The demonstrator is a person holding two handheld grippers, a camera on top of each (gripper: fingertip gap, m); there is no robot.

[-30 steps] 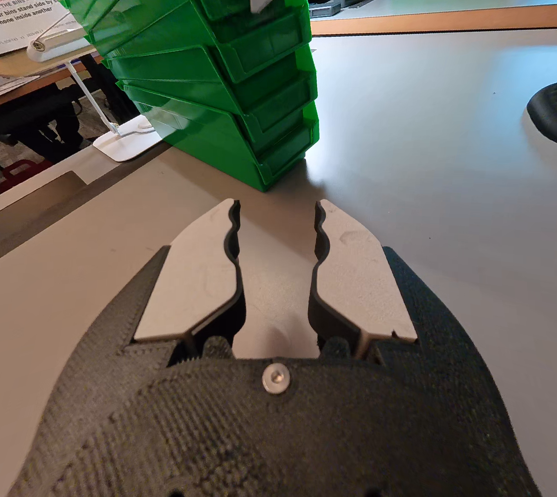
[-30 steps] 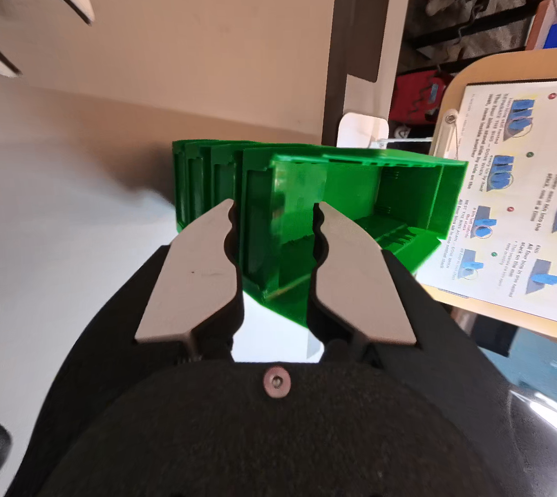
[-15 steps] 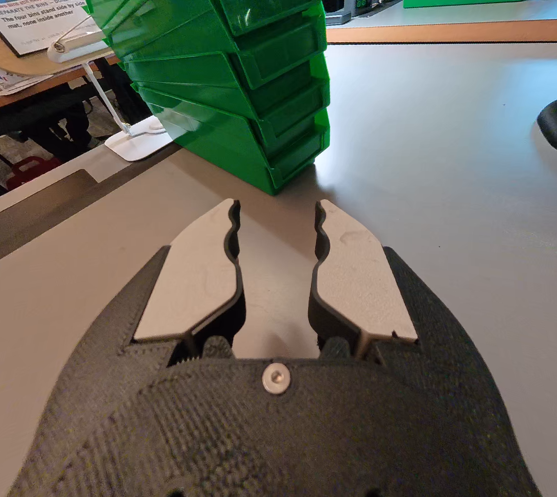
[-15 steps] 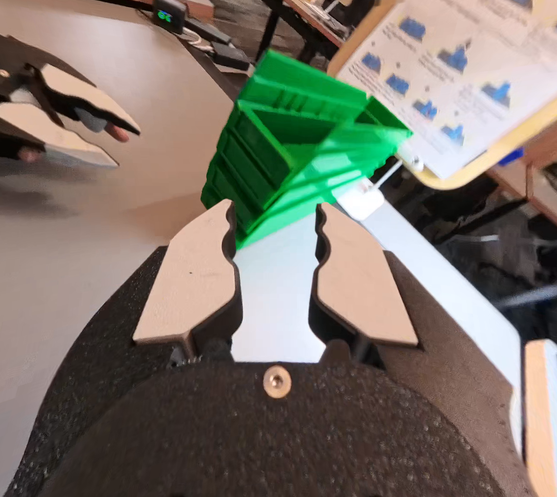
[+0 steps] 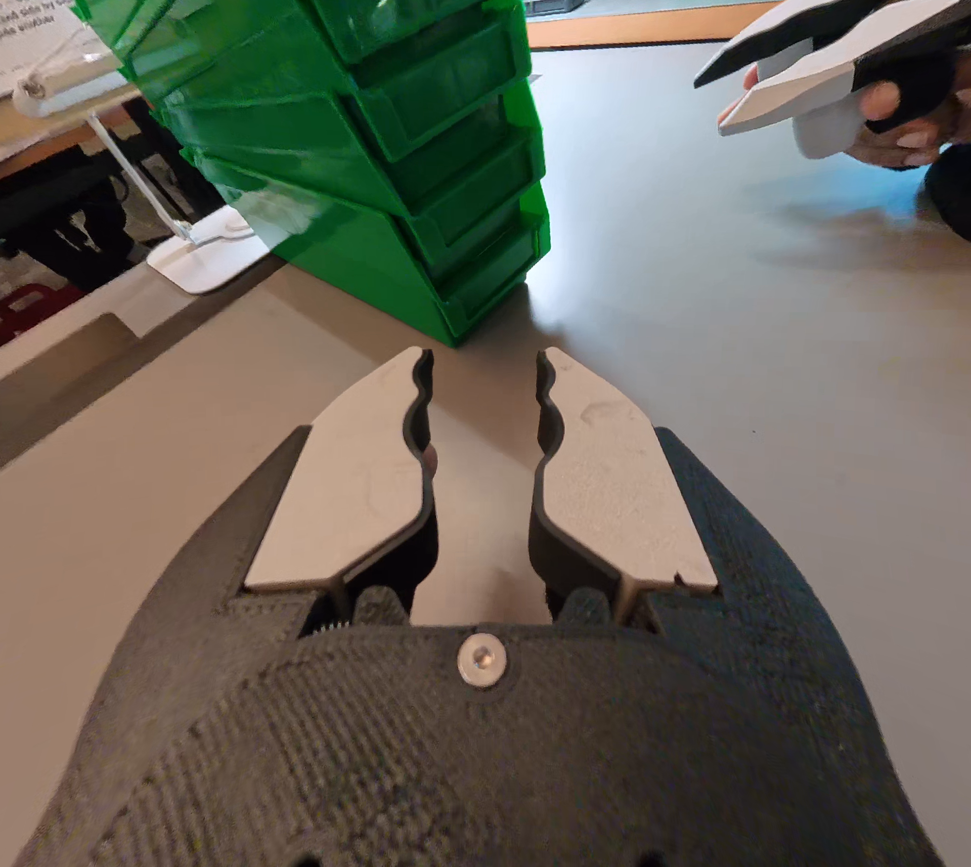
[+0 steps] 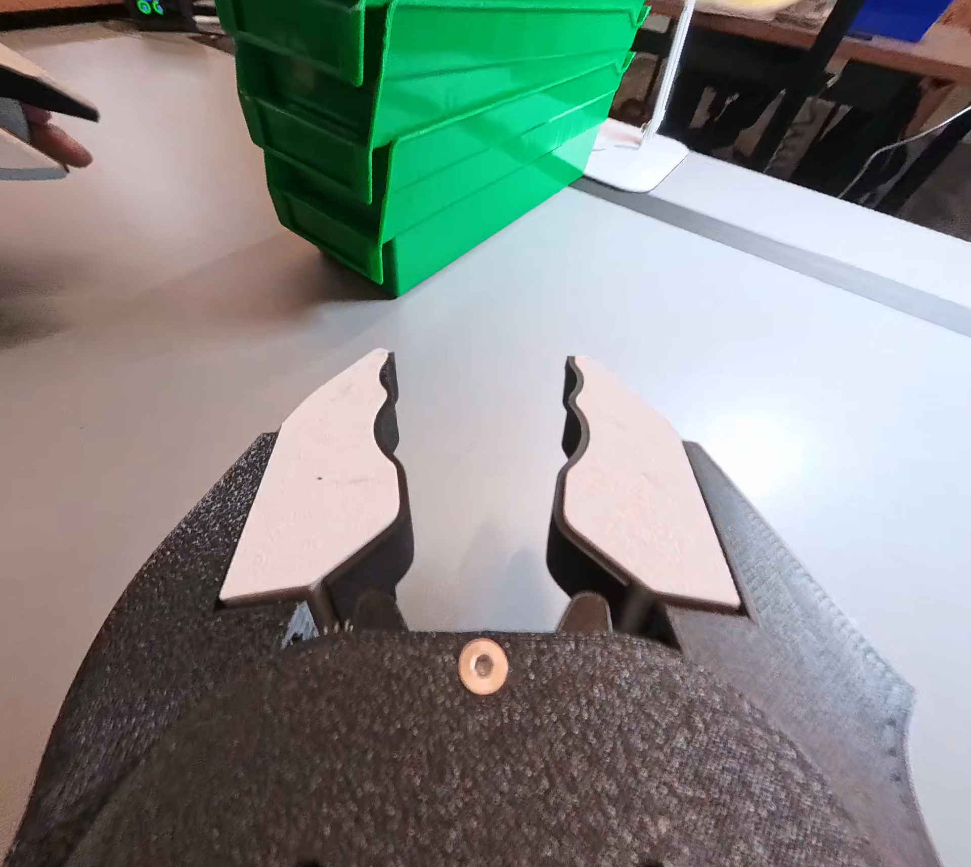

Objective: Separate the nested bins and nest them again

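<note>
Bins (image 5: 336, 106), four green ones nested in one stack, stand on the grey surface (image 5: 735, 369), untouched. Both tongs are apart and empty: left tongs (image 5: 484, 358) low just in front of the stack's near corner, right tongs (image 6: 479, 361) near its other side. Judged either at the start or already re-nested; separating would call for pinching the top bin's front lip and lifting while the lower ones are steadied.
</note>
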